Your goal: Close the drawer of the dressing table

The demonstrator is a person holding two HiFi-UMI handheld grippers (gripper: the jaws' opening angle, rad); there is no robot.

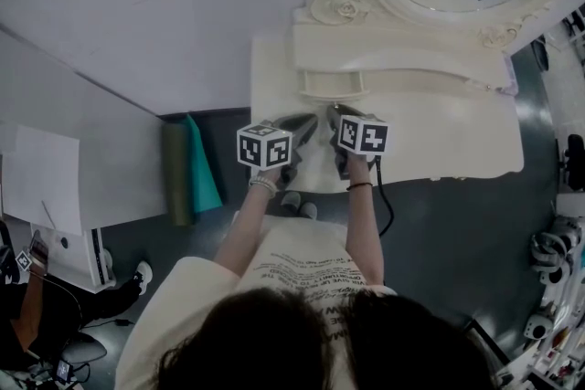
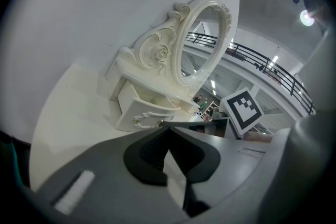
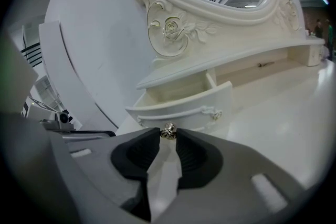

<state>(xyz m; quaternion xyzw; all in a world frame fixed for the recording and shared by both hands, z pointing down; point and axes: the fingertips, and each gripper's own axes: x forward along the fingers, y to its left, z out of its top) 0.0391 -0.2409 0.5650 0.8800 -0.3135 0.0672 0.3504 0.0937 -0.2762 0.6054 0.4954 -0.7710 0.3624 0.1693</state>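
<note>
Pinches knob (image 3: pixel 168 131) with right gripper (image 3: pixel 168 136), apparently for a sure hold to push drawer (image 3: pixel 184 105) in. Juts open from under shelf (image 3: pixel 220 68) at back of table (image 3: pixel 294 113). Holds left gripper (image 2: pixel 168 128) pressed together, empty, off to the side.

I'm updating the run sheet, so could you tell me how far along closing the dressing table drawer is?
Done: the right tongs grip the knob of the drawer. In hand: that hold, while the left tongs are shut on nothing. Left: the drawer stands pulled out of the dressing table, its inside showing, so the push in is yet to come.
</note>
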